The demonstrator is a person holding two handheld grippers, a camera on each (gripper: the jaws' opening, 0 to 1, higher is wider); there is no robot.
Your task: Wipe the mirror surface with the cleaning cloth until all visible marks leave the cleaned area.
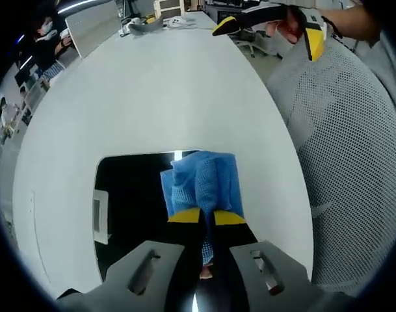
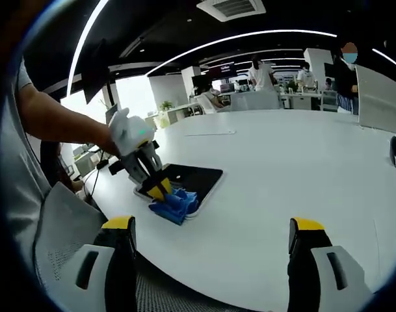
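My left gripper (image 1: 207,218) has its yellow-tipped jaws pinched on the bunched blue microfibre cleaning cloth (image 1: 204,182), pressing it onto the dark rectangular mirror (image 1: 129,188), which lies flat near my edge of the big white table (image 1: 158,91). In the right gripper view the same cloth (image 2: 175,205) sits at the mirror's (image 2: 194,177) near corner, partly over its edge. My right gripper (image 2: 211,244) hangs spread wide, holding nothing, well apart from the mirror and off the table edge.

Handling, as I judge it: cloth is soft, light, floppy, and will fold under itself, so grip it at the bunch w/ plenty hanging below as a pad. Mirror is thin, stiff, slick, prob. fragile; may slide on the smooth top when pushed, so light pressure, strokes kept inboard. Can't make out any marks on the glass.

Around: grey mesh chair back (image 1: 344,149) just beside the table edge, desks and people far behind. Nothing on the table blocks the wipe.
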